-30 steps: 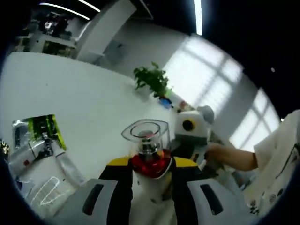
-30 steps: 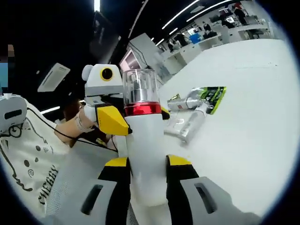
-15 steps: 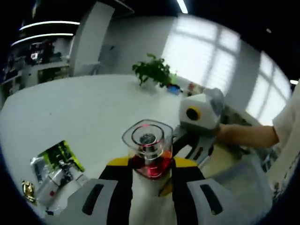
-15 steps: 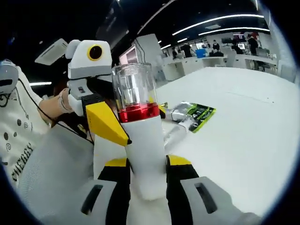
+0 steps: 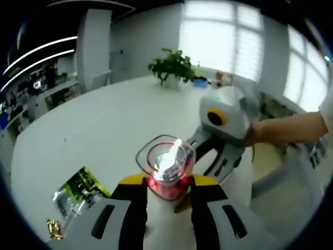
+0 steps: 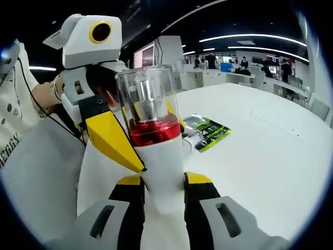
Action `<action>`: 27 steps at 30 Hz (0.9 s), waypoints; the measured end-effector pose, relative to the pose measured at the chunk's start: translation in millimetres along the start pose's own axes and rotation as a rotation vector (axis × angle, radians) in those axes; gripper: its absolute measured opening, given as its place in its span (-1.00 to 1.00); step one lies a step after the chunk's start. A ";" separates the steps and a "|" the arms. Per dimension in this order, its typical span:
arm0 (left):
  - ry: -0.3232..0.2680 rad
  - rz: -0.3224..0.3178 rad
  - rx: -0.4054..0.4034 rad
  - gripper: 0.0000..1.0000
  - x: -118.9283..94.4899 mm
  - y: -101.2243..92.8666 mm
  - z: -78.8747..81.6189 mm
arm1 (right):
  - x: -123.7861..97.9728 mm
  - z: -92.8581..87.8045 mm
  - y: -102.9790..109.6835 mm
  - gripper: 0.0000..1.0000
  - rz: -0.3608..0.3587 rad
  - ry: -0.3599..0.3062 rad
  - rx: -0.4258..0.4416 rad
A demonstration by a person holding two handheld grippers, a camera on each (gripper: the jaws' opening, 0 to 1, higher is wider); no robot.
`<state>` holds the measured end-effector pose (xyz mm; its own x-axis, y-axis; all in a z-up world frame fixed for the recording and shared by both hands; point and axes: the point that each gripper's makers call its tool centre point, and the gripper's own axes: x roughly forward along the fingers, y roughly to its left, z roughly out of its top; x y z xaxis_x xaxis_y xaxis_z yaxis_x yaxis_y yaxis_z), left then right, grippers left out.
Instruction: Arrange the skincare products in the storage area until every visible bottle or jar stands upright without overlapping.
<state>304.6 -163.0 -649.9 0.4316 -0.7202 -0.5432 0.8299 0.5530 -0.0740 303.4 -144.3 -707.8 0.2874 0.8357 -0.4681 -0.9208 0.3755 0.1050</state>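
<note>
- Both grippers hold one white bottle [image 6: 158, 172] with a red band and a clear cap; it is lifted above the white table [image 6: 260, 151].
- In the right gripper view, the right gripper [image 6: 162, 190] has its jaws closed narrow on the white body of the bottle, one jaw touching each side.
- In the same view the left gripper [image 6: 101, 125] comes in from the left, and one yellow-tipped jaw lies against the side of the bottle just under the red band.
- In the left gripper view, the left gripper [image 5: 165, 187] closes on the bottle [image 5: 165, 166] near the red band, and the cap points toward the camera.
- The right gripper [image 5: 221, 130] is just beside the bottle there, held by a person's hand [image 5: 260, 136].
- A green and silver packet [image 6: 205, 130] lies flat on the table behind the bottle.
- A green plant [image 5: 171, 65] stands far on the table [image 5: 93, 130].
</note>
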 end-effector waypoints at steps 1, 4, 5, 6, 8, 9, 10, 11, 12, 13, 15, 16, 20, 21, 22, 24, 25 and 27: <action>0.003 0.003 -0.005 -0.50 0.9 0.2 -0.8 | 0.4 -0.7 -1.1 -0.45 0.005 0.001 -0.007; 0.001 0.012 -0.007 -0.50 4.0 6.0 0.9 | -0.4 0.0 -3.8 -0.45 0.023 -0.017 -0.015; 0.002 0.017 -0.009 -0.49 5.4 8.2 2.1 | -0.7 0.7 -4.5 -0.45 0.030 -0.026 -0.025; 0.003 0.021 -0.008 -0.49 6.2 8.8 2.6 | -0.3 1.9 -8.8 -0.45 0.047 -0.039 -0.026; 0.008 0.030 -0.002 -0.49 8.6 11.6 4.2 | 0.0 3.0 -7.9 -0.45 0.076 -0.056 -0.039; 0.010 0.036 0.002 -0.49 7.9 9.3 3.8 | 0.2 4.0 -8.1 -0.45 0.094 -0.072 -0.055; 0.010 0.042 0.012 -0.49 8.9 9.4 4.3 | 0.3 3.6 -8.5 -0.46 0.098 -0.073 -0.057; 0.009 0.046 0.023 -0.49 9.8 10.4 5.2 | 0.4 4.5 -9.0 -0.46 0.113 -0.084 -0.071; 0.008 0.049 0.037 -0.48 10.8 10.3 5.8 | 0.6 3.9 -10.1 -0.46 0.119 -0.086 -0.080; 0.006 0.053 0.048 -0.48 11.1 10.6 6.2 | 0.7 4.5 -10.8 -0.46 0.125 -0.090 -0.099; 0.002 0.053 0.066 -0.48 11.0 10.0 6.5 | 1.6 5.5 -9.1 -0.45 0.138 -0.093 -0.121; -0.001 0.050 0.074 -0.48 11.1 9.8 6.9 | 2.4 5.8 -7.8 -0.45 0.145 -0.096 -0.127; -0.025 0.031 0.074 -0.48 10.8 13.9 8.0 | 3.2 7.0 -6.9 -0.45 0.164 -0.101 -0.130; -0.034 0.021 0.074 -0.48 11.6 16.4 8.7 | 3.0 7.3 -7.1 -0.44 0.168 -0.101 -0.120; -0.042 0.010 0.080 -0.47 11.9 16.1 9.4 | 3.3 7.1 -7.7 -0.44 0.172 -0.101 -0.119; -0.052 0.003 0.083 -0.46 11.2 16.0 10.5 | 3.7 6.9 -7.9 -0.44 0.182 -0.105 -0.119; -0.056 -0.001 0.087 -0.43 11.2 15.0 11.5 | 3.8 7.0 -7.5 -0.44 0.184 -0.105 -0.123; -0.054 -0.007 0.092 -0.42 11.2 13.4 11.4 | 4.5 7.1 -7.1 -0.43 0.186 -0.106 -0.132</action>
<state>324.6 -168.5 -647.4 0.4422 -0.7467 -0.4968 0.8608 0.5090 0.0012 313.1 -140.3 -704.4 0.1290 0.9256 -0.3559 -0.9850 0.1612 0.0623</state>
